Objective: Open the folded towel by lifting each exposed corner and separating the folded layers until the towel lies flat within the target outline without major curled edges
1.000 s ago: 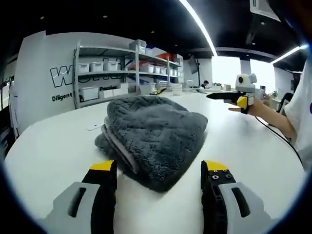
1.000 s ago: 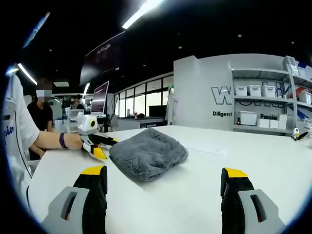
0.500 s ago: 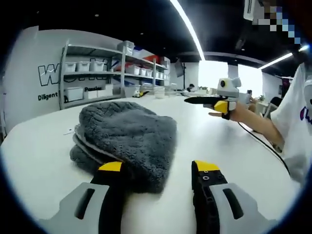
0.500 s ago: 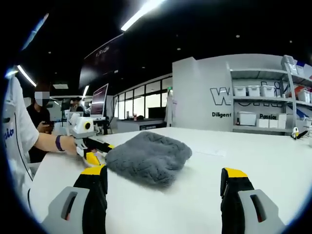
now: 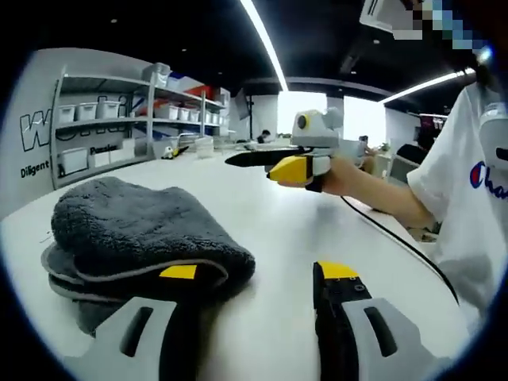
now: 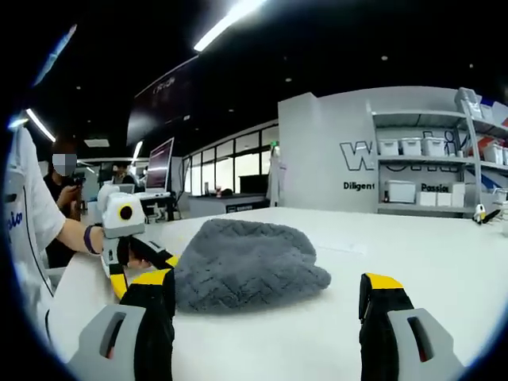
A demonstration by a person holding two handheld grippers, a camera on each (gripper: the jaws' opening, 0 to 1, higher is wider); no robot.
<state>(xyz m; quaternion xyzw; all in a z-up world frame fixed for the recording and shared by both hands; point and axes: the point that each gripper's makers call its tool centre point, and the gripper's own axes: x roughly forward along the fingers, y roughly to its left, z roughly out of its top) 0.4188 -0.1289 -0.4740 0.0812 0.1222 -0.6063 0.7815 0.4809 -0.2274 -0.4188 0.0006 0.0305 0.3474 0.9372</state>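
Shelving [image 5: 119, 119] behind the white table [image 5: 270, 238], folded grey towel [image 5: 127, 230] at left gripper [image 5: 258, 274] wide-open left jaw, right gripper [image 6: 266, 286] open, empty

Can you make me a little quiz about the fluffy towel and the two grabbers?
1. True or false: the grey towel is spread out flat on the white table.
2. Which gripper is right at the towel's near edge? A. left gripper B. right gripper
3. Fill in: both grippers' jaws are ____.

Key:
1. False, it is folded in layers.
2. A. Whether it touches the cloth I cannot tell.
3. Open.
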